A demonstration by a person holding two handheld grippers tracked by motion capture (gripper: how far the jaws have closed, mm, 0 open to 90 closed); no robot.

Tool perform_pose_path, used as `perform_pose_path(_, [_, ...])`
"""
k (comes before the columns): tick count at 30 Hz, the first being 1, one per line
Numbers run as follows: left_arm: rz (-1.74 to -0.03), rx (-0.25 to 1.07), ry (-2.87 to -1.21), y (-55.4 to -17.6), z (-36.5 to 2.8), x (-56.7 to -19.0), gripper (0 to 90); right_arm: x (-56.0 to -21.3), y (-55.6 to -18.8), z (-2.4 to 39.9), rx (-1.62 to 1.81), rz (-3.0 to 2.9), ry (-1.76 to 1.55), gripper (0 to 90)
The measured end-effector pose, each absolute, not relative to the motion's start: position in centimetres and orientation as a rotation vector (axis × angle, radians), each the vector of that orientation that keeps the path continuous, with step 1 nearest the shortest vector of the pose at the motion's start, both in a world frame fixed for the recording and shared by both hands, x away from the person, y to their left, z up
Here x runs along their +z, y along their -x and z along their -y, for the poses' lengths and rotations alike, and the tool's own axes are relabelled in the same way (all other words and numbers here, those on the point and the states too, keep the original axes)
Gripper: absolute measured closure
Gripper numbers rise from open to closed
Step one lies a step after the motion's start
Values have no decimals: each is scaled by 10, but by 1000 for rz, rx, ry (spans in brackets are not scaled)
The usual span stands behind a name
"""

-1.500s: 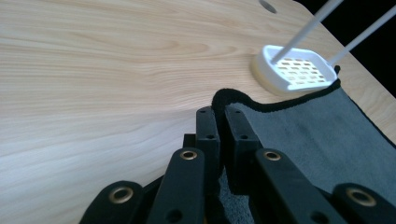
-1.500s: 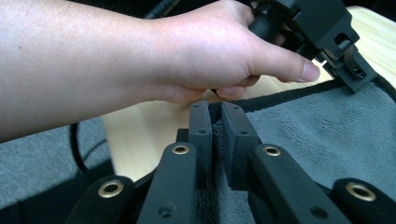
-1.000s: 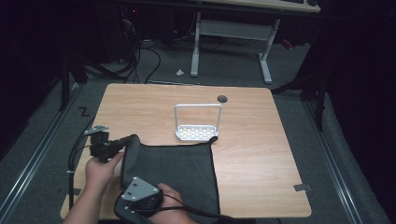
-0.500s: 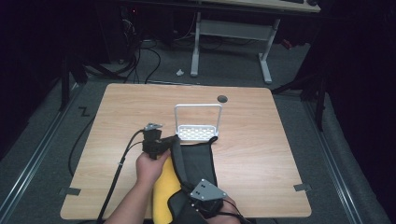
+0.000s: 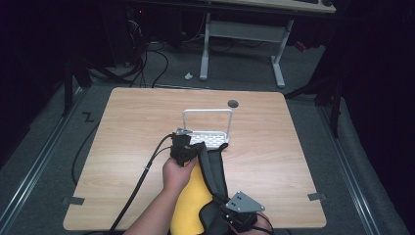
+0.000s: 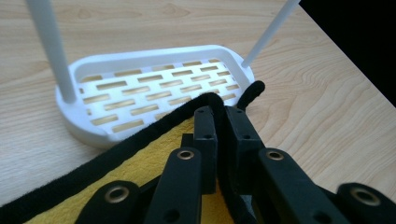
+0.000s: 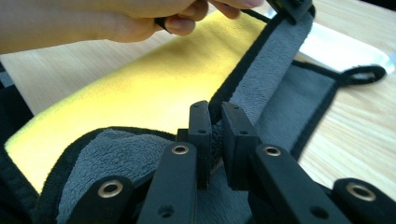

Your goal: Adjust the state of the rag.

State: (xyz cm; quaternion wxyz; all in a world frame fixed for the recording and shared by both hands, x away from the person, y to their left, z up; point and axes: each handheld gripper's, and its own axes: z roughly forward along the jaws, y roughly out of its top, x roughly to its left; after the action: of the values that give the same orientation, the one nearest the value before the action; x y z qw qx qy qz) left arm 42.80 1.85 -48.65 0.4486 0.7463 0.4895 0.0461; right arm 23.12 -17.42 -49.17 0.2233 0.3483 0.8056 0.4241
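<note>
Fuzzy grey-and-yellow cloth (image 5: 208, 183) with black trim lies on my wooden worktop (image 5: 132, 127), corner against the slotted white plastic rack (image 5: 208, 139); my left gripper (image 5: 182, 149) and right gripper (image 5: 235, 215) both pinch its edge.

A cloth (image 5: 208, 176), grey on one face, yellow on the other and black-edged, is lying half folded just in front of the white rack (image 5: 208, 139), its far corner and small black loop resting against the rack's base.
</note>
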Motion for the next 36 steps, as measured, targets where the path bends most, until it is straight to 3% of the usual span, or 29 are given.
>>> perform_pose_path(6, [-1195,97,-1862,-430,-6,-491,814,-499,-230,184,1129,-2238,-975,827])
perform_pose_path(12, [-1135,33,-1825,-426,4,-491,578,-494,-230,197,1195,-2165,-1032,664])
perform_pose_path(15, [-1101,37,-1841,-423,3,-489,550,-493,-233,201,1205,-2148,-1058,663])
perform_pose_path(28, [-1064,129,-1892,-388,-65,-495,590,-502,-240,198,1160,-2173,-1065,652])
perform_pose_path(36, [-1057,110,-1928,-345,-104,-519,696,-507,-248,193,1132,-2193,-1068,672])
